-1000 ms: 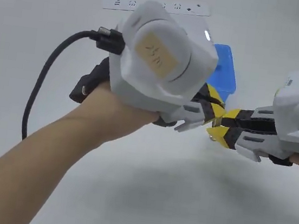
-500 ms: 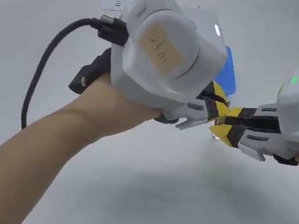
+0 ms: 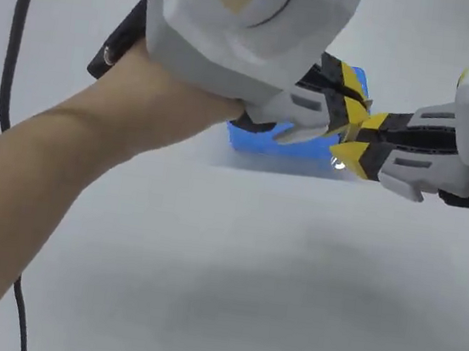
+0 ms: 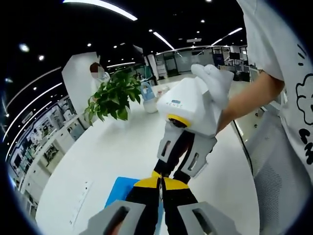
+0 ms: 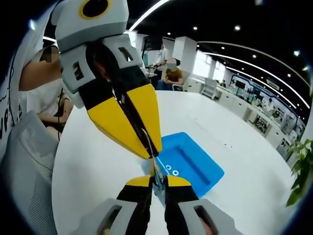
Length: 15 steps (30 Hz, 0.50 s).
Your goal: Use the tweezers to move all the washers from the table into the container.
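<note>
Washers (image 5: 171, 170) in blue container (image 5: 201, 172) just past L claw (image 5: 153, 156) & R claw (image 5: 156, 180), both closed, tip-to-tip.

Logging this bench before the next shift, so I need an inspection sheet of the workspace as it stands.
Surface: plain white table.
Job's things: blue container with washers inside; thin metal tweezers between the tongs.
Clutter: nothing seen.
Grippers: left tongs and right tongs meet tip to tip by the container's edge, both apparently shut on the tweezers.
Cables: black cable runs behind the left arm.
Surroundings: open office, potted plant, seated people.
</note>
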{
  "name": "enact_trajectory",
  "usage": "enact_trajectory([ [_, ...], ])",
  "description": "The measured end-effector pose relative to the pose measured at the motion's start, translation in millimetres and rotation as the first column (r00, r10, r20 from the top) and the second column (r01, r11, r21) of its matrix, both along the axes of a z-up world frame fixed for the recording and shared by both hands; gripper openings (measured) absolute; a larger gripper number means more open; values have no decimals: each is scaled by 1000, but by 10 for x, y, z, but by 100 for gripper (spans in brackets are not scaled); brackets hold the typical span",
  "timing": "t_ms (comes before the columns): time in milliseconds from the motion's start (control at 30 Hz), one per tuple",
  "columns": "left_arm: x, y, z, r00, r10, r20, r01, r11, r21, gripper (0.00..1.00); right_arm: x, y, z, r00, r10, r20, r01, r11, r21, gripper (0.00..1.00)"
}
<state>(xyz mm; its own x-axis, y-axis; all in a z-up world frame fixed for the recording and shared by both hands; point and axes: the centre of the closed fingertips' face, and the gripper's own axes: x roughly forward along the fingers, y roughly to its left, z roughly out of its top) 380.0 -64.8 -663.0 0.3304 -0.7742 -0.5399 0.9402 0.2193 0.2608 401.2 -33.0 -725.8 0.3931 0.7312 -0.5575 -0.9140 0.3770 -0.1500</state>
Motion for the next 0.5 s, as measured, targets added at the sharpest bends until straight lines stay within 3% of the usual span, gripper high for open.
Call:
enact_trajectory([
  [267,173,87,99,998,29,47,-29,1000,-4,0,205,78,92,999,-17,48,16,1000,10,5],
  [467,336,119,48,997,47,60,-47,999,1,0,438,72,26,998,-38,54,37,999,19,5],
  [500,356,119,29,997,46,57,-46,999,1,0,393,83,30,998,-37,54,37,999,15,5],
])
